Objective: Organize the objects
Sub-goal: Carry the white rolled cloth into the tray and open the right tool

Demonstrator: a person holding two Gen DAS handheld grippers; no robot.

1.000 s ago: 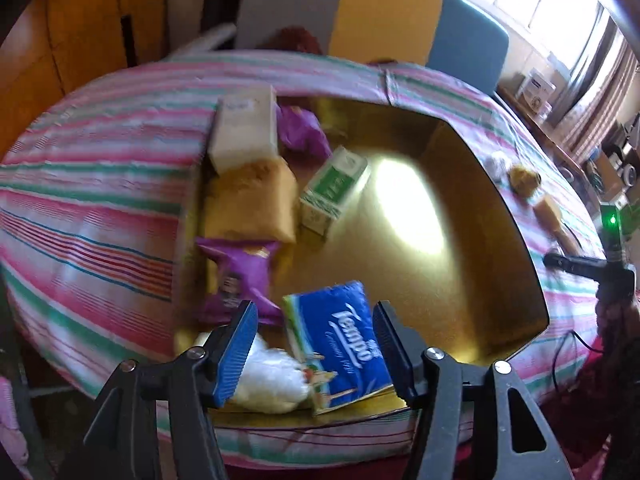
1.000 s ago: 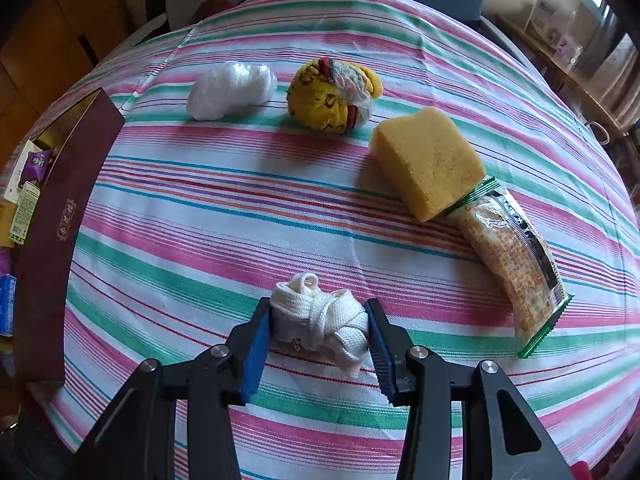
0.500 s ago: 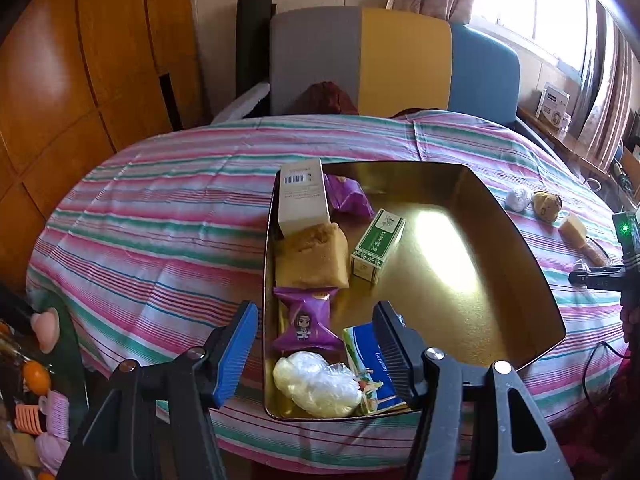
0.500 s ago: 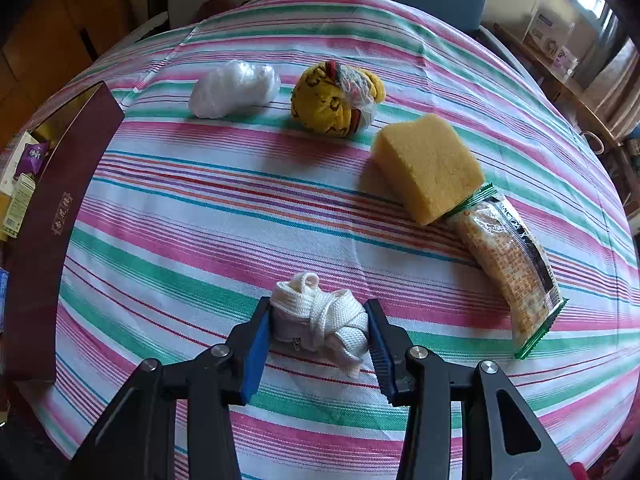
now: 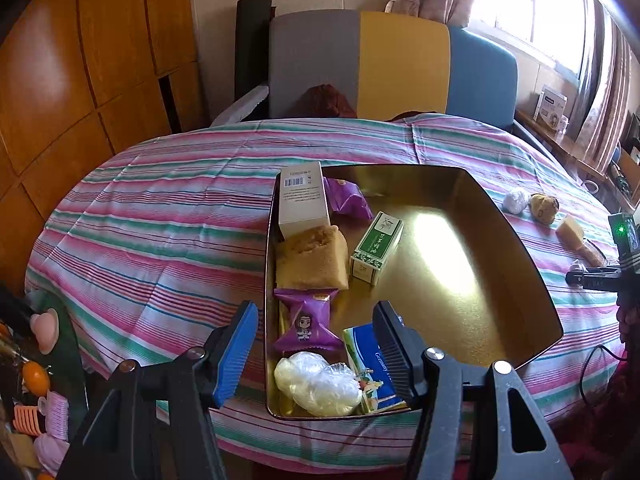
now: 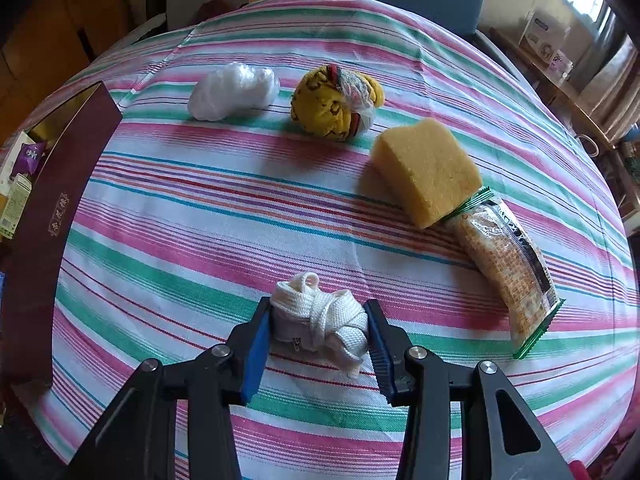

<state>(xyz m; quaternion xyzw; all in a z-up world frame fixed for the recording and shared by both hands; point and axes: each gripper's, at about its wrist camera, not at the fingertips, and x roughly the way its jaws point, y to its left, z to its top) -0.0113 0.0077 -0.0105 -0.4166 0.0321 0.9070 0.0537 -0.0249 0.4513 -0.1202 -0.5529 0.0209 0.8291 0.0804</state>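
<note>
The right gripper [image 6: 318, 332] clamps the white strap bundle [image 6: 320, 320] crosswise, its loop pointing away; the left gripper [image 5: 316, 350] hangs open.

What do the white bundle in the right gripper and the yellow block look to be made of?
White bundle: seemingly woven cotton webbing, matte; ribbed weave shows.
Yellow block: probably sponge foam, with a porous, dull surface.

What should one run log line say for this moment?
left gripper: open, above gold tray | right gripper: shut on white knotted strap bundle | bundle on striped tablecloth
</note>
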